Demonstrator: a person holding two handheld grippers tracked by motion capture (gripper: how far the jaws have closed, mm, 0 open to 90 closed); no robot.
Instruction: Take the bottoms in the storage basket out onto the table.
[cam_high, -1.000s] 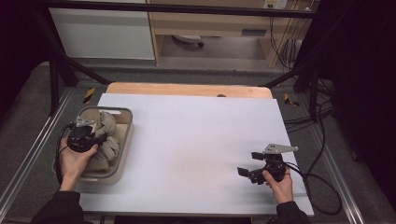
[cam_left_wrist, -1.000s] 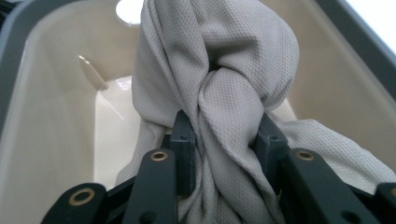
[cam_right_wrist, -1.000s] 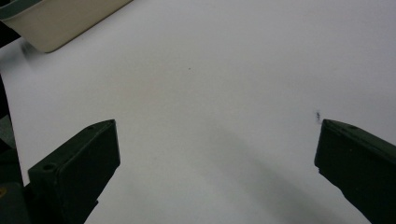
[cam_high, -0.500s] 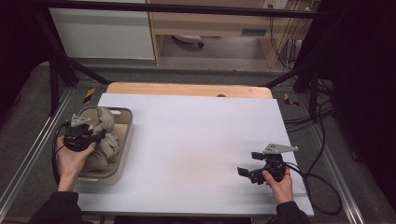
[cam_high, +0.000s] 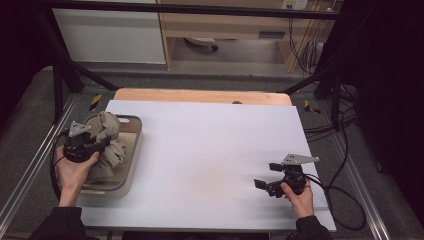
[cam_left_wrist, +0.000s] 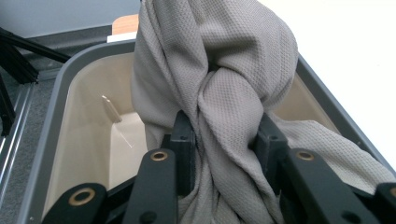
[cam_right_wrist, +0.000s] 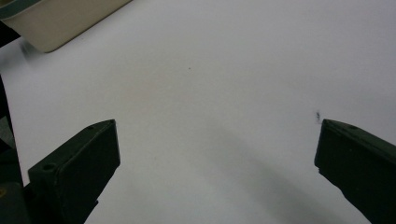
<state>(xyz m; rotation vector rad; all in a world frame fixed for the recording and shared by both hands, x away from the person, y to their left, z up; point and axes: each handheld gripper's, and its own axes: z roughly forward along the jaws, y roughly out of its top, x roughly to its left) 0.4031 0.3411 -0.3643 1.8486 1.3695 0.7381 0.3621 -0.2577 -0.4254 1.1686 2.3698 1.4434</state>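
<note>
Clamped on the grey cloth (cam_left_wrist: 219, 93), the left gripper (cam_left_wrist: 224, 135) has lifted it higher from the bin (cam_high: 131, 150) than before, while the open-jawed right gripper (cam_right_wrist: 217, 154) stays put.

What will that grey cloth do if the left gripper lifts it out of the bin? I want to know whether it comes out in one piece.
The cloth is probably floppy: it bunches and twists between the left gripper jaws. Its loose end lies in the bin, so it would likely trail and drag. The textured weave suggests it won't slip easily.
</note>
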